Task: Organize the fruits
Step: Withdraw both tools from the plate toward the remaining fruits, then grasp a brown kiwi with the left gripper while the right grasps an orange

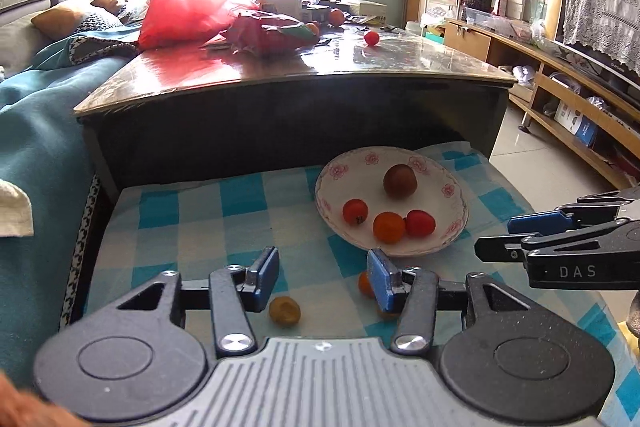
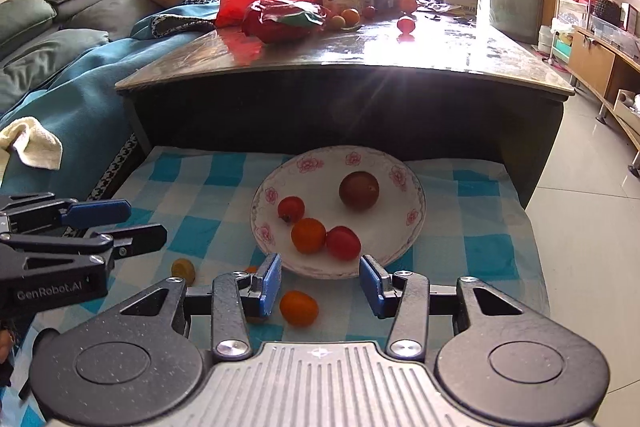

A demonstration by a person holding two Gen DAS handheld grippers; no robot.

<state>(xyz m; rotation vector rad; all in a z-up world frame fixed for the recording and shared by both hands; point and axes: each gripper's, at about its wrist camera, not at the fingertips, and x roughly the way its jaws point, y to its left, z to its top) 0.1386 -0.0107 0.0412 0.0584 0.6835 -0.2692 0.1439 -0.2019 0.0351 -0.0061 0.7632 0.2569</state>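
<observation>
Two loose fruits lay on checked cloth (image 2: 200,187) short of plate (image 2: 416,195): orange tomato (image 2: 299,307) just below right tongs (image 2: 320,285), left of centre; yellowish fruit (image 1: 284,311) under left tongs (image 1: 325,277). Both tongs part-open, empty. Right nearer plate.

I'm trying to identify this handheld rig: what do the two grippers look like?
Both are black scissor-linkage frames with silver pivot bolts, a grey ribbed base and blue finger pads. The left gripper reads "GenRobot.AI" on its side, the right gripper "DAS". No cables or sleeves are visible.
</observation>
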